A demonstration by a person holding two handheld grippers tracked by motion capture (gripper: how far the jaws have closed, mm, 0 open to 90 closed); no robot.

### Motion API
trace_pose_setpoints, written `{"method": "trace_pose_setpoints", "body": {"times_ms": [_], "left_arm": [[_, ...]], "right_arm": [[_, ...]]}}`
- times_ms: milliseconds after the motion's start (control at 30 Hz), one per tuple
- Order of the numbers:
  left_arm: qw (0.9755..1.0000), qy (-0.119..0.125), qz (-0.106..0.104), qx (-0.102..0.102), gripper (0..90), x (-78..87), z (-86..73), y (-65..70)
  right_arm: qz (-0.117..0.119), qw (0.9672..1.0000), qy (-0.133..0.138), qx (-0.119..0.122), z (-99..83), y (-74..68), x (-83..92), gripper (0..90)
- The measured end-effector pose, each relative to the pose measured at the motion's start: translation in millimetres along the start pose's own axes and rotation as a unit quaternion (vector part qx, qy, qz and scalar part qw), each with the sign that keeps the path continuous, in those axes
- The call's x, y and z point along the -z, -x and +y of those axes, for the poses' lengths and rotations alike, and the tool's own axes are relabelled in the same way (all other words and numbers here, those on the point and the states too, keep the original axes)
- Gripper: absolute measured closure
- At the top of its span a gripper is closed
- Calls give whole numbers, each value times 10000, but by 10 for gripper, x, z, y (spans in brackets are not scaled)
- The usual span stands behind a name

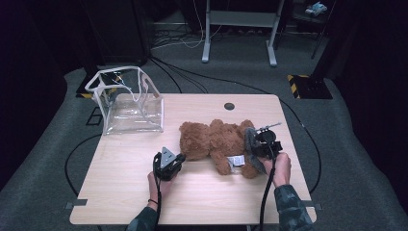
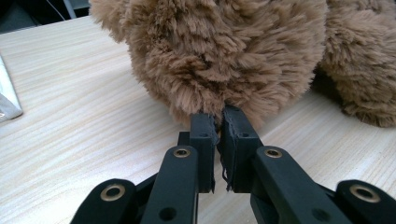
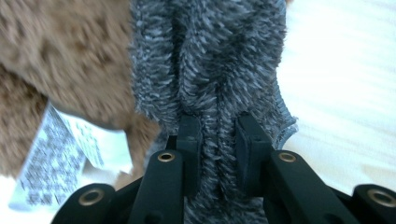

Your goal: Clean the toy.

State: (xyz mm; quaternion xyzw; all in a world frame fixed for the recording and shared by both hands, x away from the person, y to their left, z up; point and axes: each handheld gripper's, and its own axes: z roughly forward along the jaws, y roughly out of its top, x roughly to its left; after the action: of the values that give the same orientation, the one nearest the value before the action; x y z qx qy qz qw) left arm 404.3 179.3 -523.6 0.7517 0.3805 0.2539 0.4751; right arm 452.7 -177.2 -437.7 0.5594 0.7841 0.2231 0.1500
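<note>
Two grips: L fingers (image 2: 218,122) pinch teddy (image 1: 216,139) fur, R fingers (image 3: 219,133) clamp grey cloth (image 3: 210,56).

A white sewn-in label (image 3: 60,149) on the brown teddy bear (image 1: 216,142), lower left of the right gripper view, carries lines of small print, too blurred to read; nothing else bears writing

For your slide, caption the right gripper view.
Right gripper shut on the teddy bear's grey fuzzy cloth, white label alongside.

Left tool (image 2: 218,122) pinched closed, right tool (image 3: 218,135) clamped, both level
</note>
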Motion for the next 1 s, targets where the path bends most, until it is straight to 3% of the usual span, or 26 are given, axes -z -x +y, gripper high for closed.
{"method": "trace_pose_setpoints", "body": {"times_ms": [233, 400, 533, 700, 800, 900, 1000], "left_arm": [[10000, -7, 22, -8, 818, -3, 1, -2], [10000, 2, 0, -18, 809, 3, 1, -7], [10000, 55, -2, -11, 808, 0, -3, -5], [10000, 15, -74, 2, 807, 9, 0, -9], [10000, 20, -61, 1, 808, 10, -1, -7], [10000, 39, -56, -3, 812, 9, -1, -11], [10000, 21, -48, -11, 817, 8, 0, -5]], "right_arm": [[-77, 9999, -125, -43, -297, 131, 82, 742], [-255, 9984, -458, 219, -530, 196, 84, 741], [-163, 9997, -201, -16, -532, 234, 211, 742], [129, 9989, 442, 127, -226, -24, 406, 738], [279, 9969, 710, 216, -46, -174, 377, 740], [289, 9976, 563, 264, 65, -336, 199, 746], [122, 9983, 426, 373, 22, -411, 74, 752]]}}
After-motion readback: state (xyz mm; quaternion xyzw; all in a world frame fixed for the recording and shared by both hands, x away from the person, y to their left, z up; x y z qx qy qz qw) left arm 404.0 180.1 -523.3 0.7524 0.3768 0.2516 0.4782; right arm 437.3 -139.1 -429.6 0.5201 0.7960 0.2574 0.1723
